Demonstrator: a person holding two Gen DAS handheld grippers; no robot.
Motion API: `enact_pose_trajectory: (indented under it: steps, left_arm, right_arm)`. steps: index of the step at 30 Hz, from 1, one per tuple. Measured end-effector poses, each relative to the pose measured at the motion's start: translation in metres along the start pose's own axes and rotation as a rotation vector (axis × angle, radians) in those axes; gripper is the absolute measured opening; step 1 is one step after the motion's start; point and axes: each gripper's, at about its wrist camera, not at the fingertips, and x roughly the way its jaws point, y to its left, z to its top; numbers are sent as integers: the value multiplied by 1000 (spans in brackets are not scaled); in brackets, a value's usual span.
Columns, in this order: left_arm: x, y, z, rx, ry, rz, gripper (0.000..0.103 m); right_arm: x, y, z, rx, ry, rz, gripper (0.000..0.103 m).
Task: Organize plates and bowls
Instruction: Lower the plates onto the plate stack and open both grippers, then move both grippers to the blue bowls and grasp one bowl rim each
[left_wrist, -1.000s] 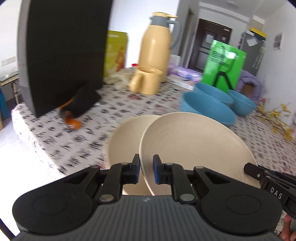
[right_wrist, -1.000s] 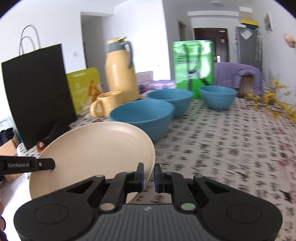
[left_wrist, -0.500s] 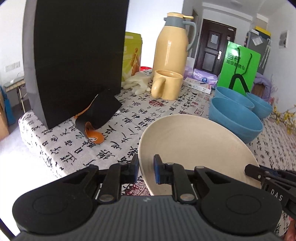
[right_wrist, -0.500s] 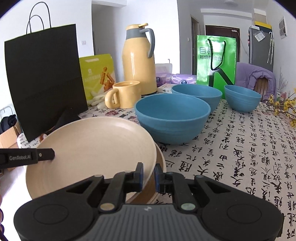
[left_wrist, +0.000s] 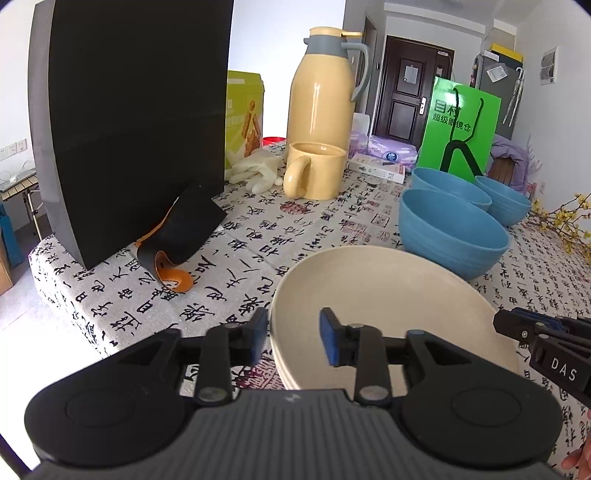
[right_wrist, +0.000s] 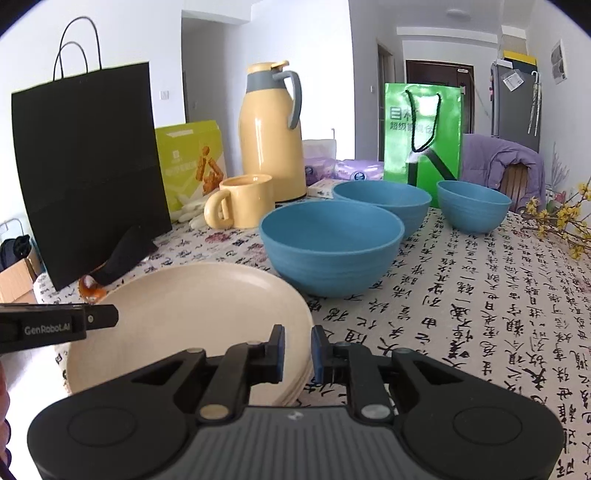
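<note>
A stack of cream plates (left_wrist: 388, 302) lies flat on the patterned tablecloth (left_wrist: 258, 258), near its front edge. My left gripper (left_wrist: 293, 332) straddles the stack's left rim; its jaws are opening and the pads stand off the rim. My right gripper (right_wrist: 298, 341) straddles the right rim of the plates (right_wrist: 192, 306); its jaws are opening a little, with a narrow gap. Each gripper shows at the edge of the other's view: the right gripper (left_wrist: 517, 325) and the left gripper (right_wrist: 92, 317). Three blue bowls (right_wrist: 332, 243) (right_wrist: 384, 199) (right_wrist: 472, 206) stand behind the plates.
A black paper bag (left_wrist: 129, 122) stands at the left by the table's edge. Behind are a yellow jug (left_wrist: 321, 92), a yellow mug (left_wrist: 314, 170), rubber gloves (left_wrist: 255, 171), a yellow-green box (left_wrist: 243, 114) and a green bag (left_wrist: 461, 125). Yellow flowers (right_wrist: 554, 218) lie at the far right.
The top plate, held tilted above and beside the lower one, came down flat onto it. Both grippers' jaws have parted, the left's much wider.
</note>
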Motion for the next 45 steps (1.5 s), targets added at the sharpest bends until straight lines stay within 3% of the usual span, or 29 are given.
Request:
enact_pose_trajectory:
  steps: [9, 12, 18, 20, 24, 27, 35, 45]
  left_arm:
    - [-33, -20, 0, 34, -52, -27, 38]
    - [-47, -33, -7, 58, -57, -48, 45]
    - [-74, -65, -38, 133, -65, -166, 62]
    - [-78, -79, -50, 155, -40, -209, 73]
    - [-86, -105, -68, 200, -2, -288, 74]
    - [-92, -121, -76, 228, -3, -341, 80]
    - [-95, -141, -81, 274, 1, -361, 83]
    - [-78, -135, -54, 234, -27, -338, 84]
  right_arm:
    - [-34, -13, -3, 21, -61, 0, 16]
    - [-49, -19, -8, 19, -73, -12, 18]
    - [-88, -34, -37, 30, -98, -49, 37]
    - [-104, -42, -50, 33, -107, -74, 46]
    - [-137, -62, -77, 39, -142, -166, 59]
    - [-158, -77, -94, 49, -188, -220, 73]
    - [-179, -100, -108, 94, -226, -259, 77]
    - [-154, -104, -89, 86, -202, -219, 77]
